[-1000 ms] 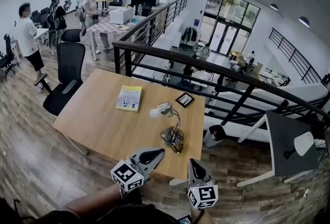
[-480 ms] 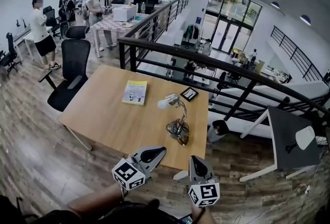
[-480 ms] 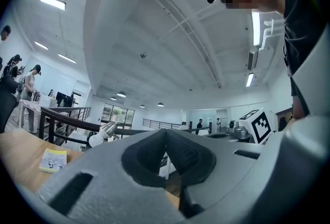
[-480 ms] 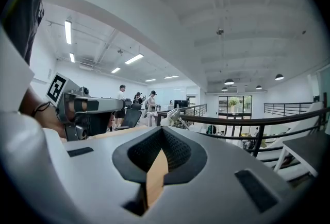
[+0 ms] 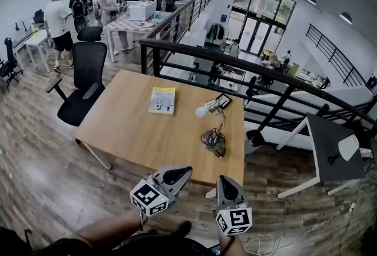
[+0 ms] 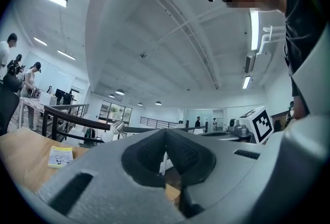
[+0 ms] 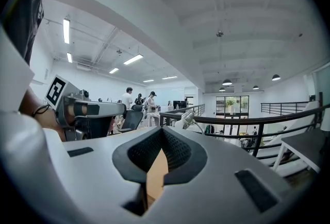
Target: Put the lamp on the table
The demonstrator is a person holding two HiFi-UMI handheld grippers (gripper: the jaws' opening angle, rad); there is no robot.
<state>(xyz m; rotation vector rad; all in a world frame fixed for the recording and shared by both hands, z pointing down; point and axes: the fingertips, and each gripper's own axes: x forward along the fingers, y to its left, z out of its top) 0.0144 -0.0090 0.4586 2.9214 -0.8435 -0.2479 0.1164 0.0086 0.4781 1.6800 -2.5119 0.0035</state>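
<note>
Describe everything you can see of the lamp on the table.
The lamp is a small desk lamp with a pale rounded head, a thin bent neck and a dark base with what looks like coiled cord at it. It stands upright on the wooden table, near the right edge in the head view, head pointing left toward the booklet. Only the table touches it.

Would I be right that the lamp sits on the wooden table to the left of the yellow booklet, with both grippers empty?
Not quite: the head view shows the lamp on the wooden table to the right of the yellow booklet, not the left. The left gripper and right gripper are indeed empty, jaws closed on nothing.
</note>
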